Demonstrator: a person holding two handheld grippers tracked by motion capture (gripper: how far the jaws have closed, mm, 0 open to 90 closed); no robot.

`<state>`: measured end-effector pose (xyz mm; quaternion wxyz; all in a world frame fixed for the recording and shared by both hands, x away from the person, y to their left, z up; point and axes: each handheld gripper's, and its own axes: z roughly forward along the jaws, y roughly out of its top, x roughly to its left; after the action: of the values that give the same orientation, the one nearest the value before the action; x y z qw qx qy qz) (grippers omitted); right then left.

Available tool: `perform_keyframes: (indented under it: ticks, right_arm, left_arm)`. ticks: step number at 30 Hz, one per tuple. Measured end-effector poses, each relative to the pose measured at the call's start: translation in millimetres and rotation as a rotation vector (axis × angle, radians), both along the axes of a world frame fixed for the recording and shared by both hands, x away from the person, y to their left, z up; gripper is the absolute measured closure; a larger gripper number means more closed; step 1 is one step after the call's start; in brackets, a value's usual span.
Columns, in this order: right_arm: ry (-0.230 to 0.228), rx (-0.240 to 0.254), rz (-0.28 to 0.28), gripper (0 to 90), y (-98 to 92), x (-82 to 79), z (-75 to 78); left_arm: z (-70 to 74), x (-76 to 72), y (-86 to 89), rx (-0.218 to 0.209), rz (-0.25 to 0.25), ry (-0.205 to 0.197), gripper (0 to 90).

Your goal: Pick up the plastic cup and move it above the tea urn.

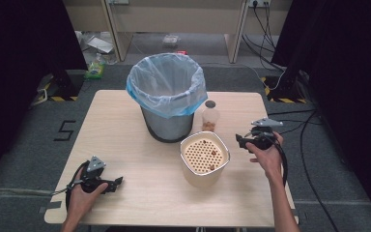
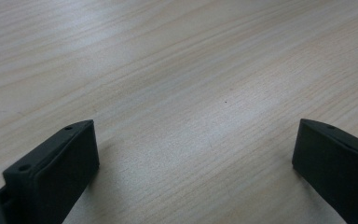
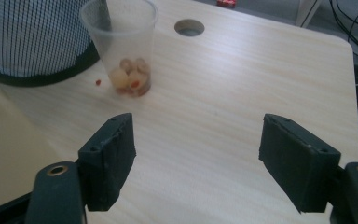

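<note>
A "5" (image 1: 66, 130) is marked on the floor left of the table (image 1: 125, 145). The right gripper (image 3: 196, 154) gapes empty toward the plastic cup (image 3: 121, 46) of food scraps; the left gripper (image 2: 196, 158) sits spread wide over bare wood.

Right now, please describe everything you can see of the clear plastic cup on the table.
The clear plastic cup stands upright on the wooden table, close beside the mesh bin and behind the cream strainer bowl. It is thin and see-through, open at the top, holding a few pale and reddish food pieces at its bottom. Nothing grips it.
</note>
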<state>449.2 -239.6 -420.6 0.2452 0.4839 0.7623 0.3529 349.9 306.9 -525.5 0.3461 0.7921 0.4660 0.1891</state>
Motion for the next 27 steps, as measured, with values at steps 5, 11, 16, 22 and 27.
perform_keyframes:
  ticks: [5, 11, 16, 22, 27]
  right_arm:
    - [-0.003, 0.004, 0.005, 30.7, 11.4, 20.5, 9.9]
    - [0.012, 0.028, 0.014, 33.5, 25.9, 40.3, 13.3]
    - [0.024, 0.021, 0.026, 37.3, 37.6, 52.2, 14.0]
    - [0.039, 0.015, 0.031, 38.9, 47.7, 64.8, 14.4]
    - [0.043, 0.009, 0.034, 41.9, 53.7, 75.8, 13.5]
  left_arm:
    - [0.0, 0.0, 0.0, 0.0, 0.0, 0.0, 0.0]
    - [0.0, 0.0, 0.0, 0.0, 0.0, 0.0, 0.0]
    - [0.0, 0.0, 0.0, 0.0, 0.0, 0.0, 0.0]
    - [0.0, 0.0, 0.0, 0.0, 0.0, 0.0, 0.0]
    - [0.0, 0.0, 0.0, 0.0, 0.0, 0.0, 0.0]
